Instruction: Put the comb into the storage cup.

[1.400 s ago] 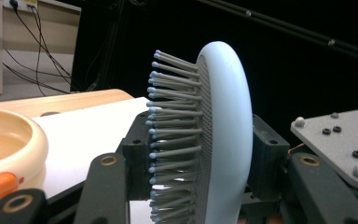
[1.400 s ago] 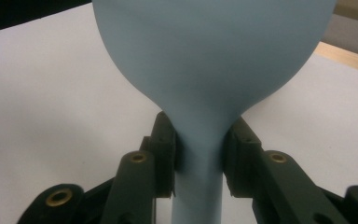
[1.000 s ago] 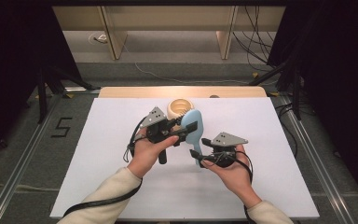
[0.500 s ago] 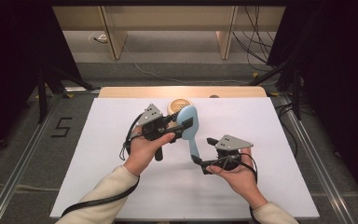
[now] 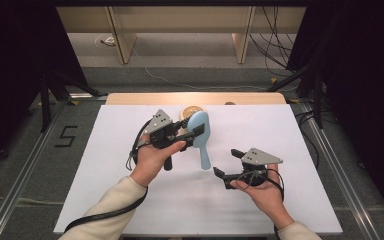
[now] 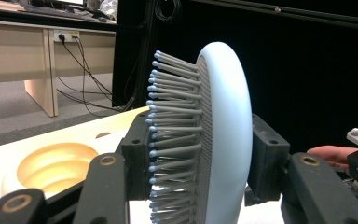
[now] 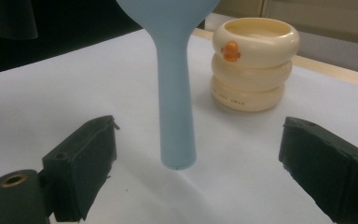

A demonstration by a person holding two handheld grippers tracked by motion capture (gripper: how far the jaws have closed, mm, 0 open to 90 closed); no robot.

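Hairbrush held aloft by left gripper; right gripper released.

Left gripper (image 5: 192,131) clamps the pale blue hairbrush (image 5: 200,137) by its head, above the white table (image 5: 290,135); handle hangs toward the person. Right gripper (image 5: 227,167) jaws have just been opening, apart, nothing between. Cream cup (image 7: 254,63) bears an orange duck; its lettering is unreadable. Floor marking "5" (image 5: 66,136).

White table (image 5: 130,200), a cream ringed cup (image 7: 251,65) on it (upright)

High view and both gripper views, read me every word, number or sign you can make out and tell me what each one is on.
"5": dark numeral on the grey floor left of the table.
Small dark print on the bottom ring of the cream cup: too blurred to read.
Orange duck-like picture on the cup's top ring: a sign, no words.
Blue hairbrush: no text seen.
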